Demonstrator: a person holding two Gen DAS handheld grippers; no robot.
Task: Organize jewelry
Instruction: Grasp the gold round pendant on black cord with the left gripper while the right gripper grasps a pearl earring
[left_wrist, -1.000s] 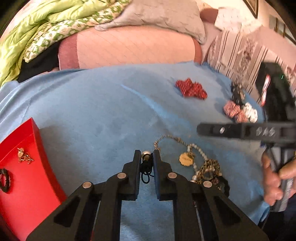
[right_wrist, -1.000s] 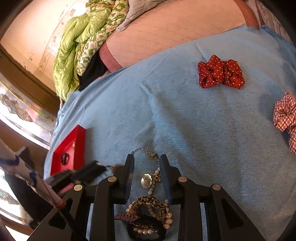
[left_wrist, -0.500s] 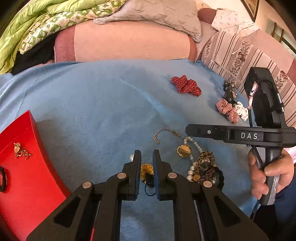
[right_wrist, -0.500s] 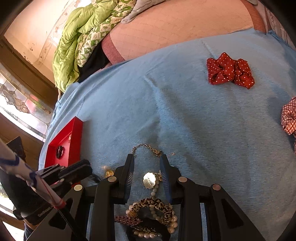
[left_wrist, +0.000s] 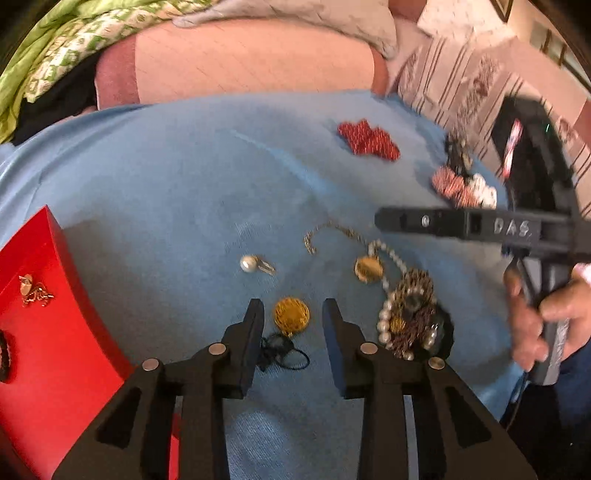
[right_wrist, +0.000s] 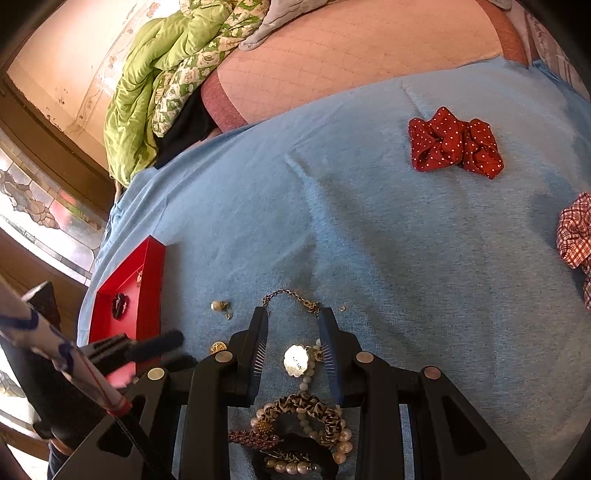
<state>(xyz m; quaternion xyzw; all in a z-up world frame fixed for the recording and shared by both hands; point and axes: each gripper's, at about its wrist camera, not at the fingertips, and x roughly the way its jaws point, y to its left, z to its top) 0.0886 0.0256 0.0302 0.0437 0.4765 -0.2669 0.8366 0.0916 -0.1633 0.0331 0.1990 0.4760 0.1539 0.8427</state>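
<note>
Blue bedspread (left_wrist: 166, 177) carried loose jewellery beside a red cardboard tray (left_wrist: 55, 332), seemingly its destination. Left hand-held gripper (left_wrist: 291, 314) was spreading around a round gold filigree pendant (left_wrist: 291, 315), untouched; right hand-held gripper (right_wrist: 293, 332) hung apart, pinching nothing.

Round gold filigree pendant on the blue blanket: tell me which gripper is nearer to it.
Left. The left gripper straddles the round gold filigree pendant, jaws opening; the right gripper sits over the pearl pile, pendant beside its left finger.
</note>
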